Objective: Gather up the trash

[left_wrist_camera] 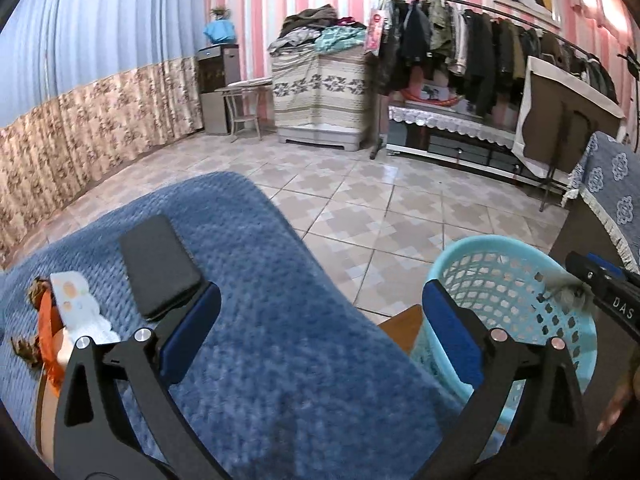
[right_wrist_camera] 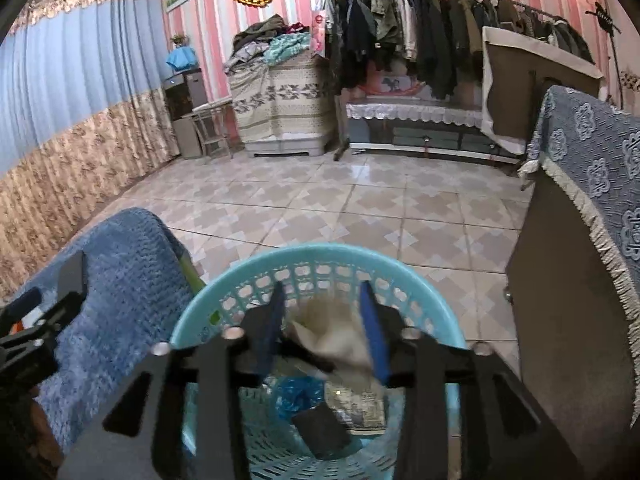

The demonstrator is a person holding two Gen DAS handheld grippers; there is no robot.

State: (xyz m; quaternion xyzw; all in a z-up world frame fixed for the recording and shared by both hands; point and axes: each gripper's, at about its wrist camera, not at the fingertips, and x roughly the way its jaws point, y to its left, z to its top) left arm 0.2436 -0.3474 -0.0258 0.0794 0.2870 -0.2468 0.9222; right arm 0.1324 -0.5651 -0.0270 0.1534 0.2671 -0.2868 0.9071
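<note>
Dropping a pale scrap (right_wrist_camera: 340,332) between parted right gripper (right_wrist_camera: 326,330) jaws into the bin (right_wrist_camera: 208,312) — part-filled; left gripper (left_wrist_camera: 320,328) wide open, empty; wrappers (left_wrist_camera: 76,304) remain on the blanket (left_wrist_camera: 260,280).

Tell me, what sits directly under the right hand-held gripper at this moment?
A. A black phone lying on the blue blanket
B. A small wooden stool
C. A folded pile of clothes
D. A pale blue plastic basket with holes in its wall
D: in the right wrist view the right hand-held gripper hangs over the pale blue basket, with a blurred pale scrap between its fingers and other trash in the basket below.
</note>
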